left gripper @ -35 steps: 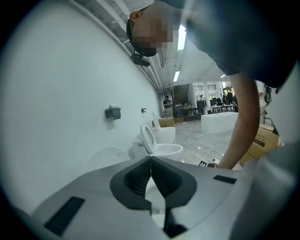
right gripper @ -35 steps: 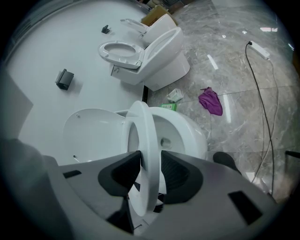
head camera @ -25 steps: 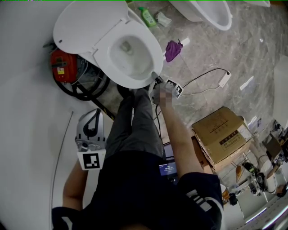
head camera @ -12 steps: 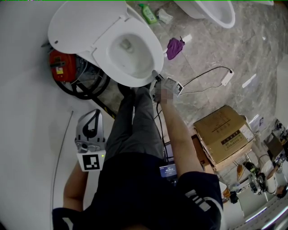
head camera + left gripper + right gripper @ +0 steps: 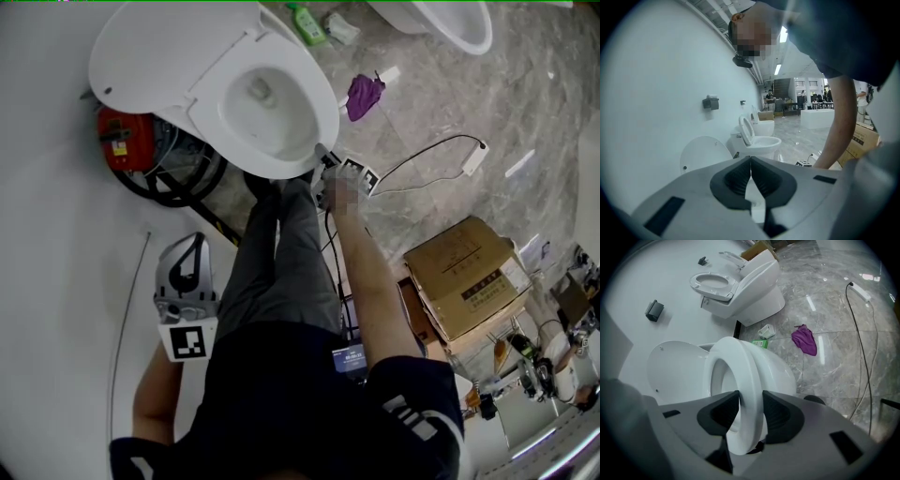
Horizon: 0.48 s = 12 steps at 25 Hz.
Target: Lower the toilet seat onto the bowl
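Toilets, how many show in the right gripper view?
2. One toilet close by, its seat between the right gripper's jaws, which have just been opening; another farther along the wall. More may lie outside this view.

A white wall [image 5: 56,281] meets a glossy grey marble floor [image 5: 525,84] (ceiling strip lights [image 5: 778,69] glow down the hall), where a cardboard box [image 5: 464,277], purple cloth [image 5: 364,94] and power strip [image 5: 476,157] lie.

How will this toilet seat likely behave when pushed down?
The toilet seat looks like a thick glossy ring: probably rigid and somewhat slippery. It meets the raised lid at the back, so it likely pivots rather than slides.
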Available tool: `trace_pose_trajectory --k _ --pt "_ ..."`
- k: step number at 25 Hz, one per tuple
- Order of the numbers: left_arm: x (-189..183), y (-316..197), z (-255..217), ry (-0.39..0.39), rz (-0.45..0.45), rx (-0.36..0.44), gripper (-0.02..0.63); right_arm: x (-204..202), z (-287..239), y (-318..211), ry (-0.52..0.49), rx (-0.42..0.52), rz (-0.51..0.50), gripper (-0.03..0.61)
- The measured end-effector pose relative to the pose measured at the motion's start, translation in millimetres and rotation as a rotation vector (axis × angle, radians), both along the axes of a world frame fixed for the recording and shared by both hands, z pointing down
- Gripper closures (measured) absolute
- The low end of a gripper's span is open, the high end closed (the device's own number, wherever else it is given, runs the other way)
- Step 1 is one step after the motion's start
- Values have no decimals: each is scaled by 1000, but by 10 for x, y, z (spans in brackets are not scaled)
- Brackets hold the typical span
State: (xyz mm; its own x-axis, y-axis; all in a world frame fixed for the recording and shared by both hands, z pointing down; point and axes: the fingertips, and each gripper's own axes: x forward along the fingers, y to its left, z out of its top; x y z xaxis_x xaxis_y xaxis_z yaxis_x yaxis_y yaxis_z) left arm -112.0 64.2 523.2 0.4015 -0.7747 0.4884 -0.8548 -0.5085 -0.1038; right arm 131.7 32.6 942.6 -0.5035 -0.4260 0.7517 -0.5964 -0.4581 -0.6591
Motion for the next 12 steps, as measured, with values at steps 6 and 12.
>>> trace_pose_trajectory --k 6,12 --pt "0 -19 59 0 -4 -14 588 23 96 1 23 -9 -21 399" --pt "-23 -13 129 -1 -8 -30 589 25 186 3 37 -19 -39 397"
